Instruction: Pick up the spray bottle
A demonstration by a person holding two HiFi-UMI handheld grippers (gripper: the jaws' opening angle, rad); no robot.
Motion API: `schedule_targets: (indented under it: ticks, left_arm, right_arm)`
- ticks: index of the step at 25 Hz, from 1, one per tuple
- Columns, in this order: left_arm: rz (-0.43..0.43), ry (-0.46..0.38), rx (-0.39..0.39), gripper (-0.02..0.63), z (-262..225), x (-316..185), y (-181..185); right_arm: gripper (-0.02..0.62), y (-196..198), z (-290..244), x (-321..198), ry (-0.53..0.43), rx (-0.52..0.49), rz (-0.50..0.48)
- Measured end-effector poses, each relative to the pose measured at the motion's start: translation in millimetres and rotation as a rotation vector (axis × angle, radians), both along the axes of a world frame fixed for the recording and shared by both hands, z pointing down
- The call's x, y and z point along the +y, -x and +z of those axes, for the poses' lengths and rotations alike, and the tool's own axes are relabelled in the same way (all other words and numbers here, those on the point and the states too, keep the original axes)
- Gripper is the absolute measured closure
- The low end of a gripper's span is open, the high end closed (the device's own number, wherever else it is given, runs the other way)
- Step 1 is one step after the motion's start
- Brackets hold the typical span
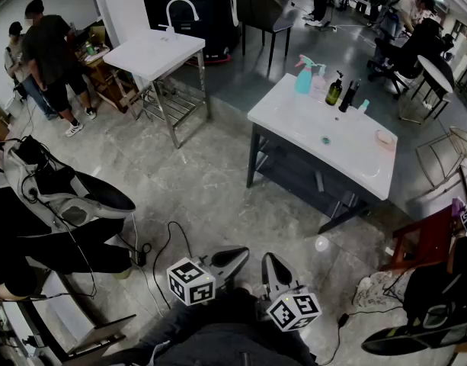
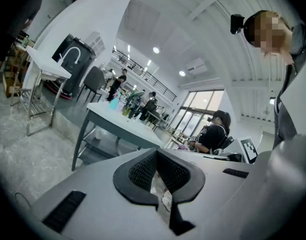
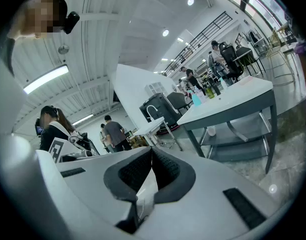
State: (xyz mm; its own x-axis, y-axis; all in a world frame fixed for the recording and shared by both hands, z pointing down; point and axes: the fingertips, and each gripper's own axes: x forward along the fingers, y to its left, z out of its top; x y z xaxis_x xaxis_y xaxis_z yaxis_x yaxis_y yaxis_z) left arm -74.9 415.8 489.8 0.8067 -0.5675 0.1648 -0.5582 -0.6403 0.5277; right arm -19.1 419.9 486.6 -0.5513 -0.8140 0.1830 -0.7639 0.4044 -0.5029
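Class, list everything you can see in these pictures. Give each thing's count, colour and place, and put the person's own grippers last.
sink-top table: one, white top on dark legs, centre right of the floor
spray bottle: one, teal, far corner of that table
other bottles: at least three, one pale and two dark, in a row beside the spray bottle
small dish: one, pinkish, right end of the same table
second sink table: one, white with a curved tap, far left
chair: one, dark, beyond both tables
people: two standing far left, others seated far right
left gripper: one, grey, jaws shut, empty, near the person
right gripper: one, grey, jaws shut, empty, beside the left one
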Motion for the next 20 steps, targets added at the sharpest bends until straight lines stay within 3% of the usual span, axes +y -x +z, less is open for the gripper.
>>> schedule_targets:
  ticks: [12,20]
  left_arm:
    - [0.065,-0.004,-0.007,0.6,-2.7,-0.7,-20.0]
    - [0.104,0.01,0.021,0.598,2.1,-41.7,-27.7]
  right_arm:
    - [0.586,-13.9,-2.5,-3.6,-0.001,-0.03,0.044]
    - [0.584,-19.0,0.2,-45.2,0.02,-0.05,0.076]
